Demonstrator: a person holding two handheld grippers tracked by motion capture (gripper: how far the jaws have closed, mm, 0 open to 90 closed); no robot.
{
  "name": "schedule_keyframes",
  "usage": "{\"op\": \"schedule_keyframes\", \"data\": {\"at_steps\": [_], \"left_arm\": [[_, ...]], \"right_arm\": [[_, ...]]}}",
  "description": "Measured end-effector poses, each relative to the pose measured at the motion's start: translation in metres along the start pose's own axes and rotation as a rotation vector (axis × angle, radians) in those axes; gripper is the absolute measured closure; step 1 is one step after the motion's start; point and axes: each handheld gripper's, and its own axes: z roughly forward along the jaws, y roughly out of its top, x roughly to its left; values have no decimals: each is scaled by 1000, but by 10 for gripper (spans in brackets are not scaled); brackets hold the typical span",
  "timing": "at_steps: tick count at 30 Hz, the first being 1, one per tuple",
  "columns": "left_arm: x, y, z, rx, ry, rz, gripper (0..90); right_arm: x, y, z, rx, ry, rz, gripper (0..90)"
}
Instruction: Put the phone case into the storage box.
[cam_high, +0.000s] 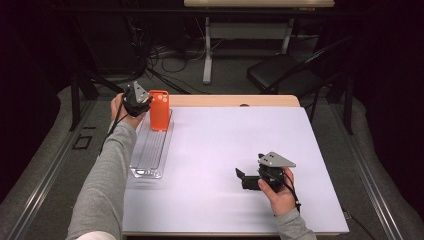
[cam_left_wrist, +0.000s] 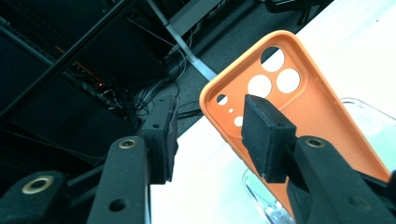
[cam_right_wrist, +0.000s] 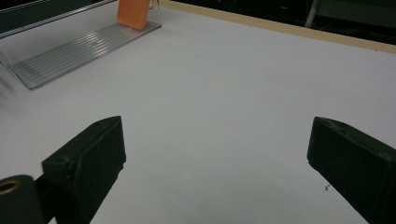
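on my far left i see the grey sleeve (cam_high: 107, 170) running up to the left gripper (cam_high: 141, 105), which sits at the far left corner of the white table (cam_high: 220, 150). its jaws stand apart with a clear gap between the pads, and the orange phone case (cam_high: 159, 109) is just beside them; in the left gripper view the case (cam_left_wrist: 299, 112) lies behind the right-hand jaw, camera cut-outs upward, and i cannot tell whether that pad touches it. the case stands upright at the far end of a clear ribbed tray (cam_high: 150, 150) that runs along the table's left edge. moving right, the middle of the table is bare white. near the front right, my right gripper (cam_high: 245, 178) hovers low over the surface, jaws spread wide and holding nothing.
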Motion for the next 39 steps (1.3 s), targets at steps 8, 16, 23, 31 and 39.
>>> {"op": "schedule_keyframes", "data": {"at_steps": [8, 16, 23, 31, 39], "left_arm": [[2, 0, -2, 20, 10, -19, 531], [4, 1, -7, 29, 18, -53, 520], [5, 1, -11, 58, -10, -147, 498], [9, 1, -15, 96, -27, -213, 427], [12, 2, -20, 122, -59, -280, 374]], "right_arm": [[0, 0, 1, 2, 1, -4, 42], [1, 0, 1, 4, 1, -2, 42], [1, 0, 1, 12, 1, -8, 42], [1, 0, 2, 8, 2, -7, 42], [1, 0, 2, 8, 3, -9, 42]]}}
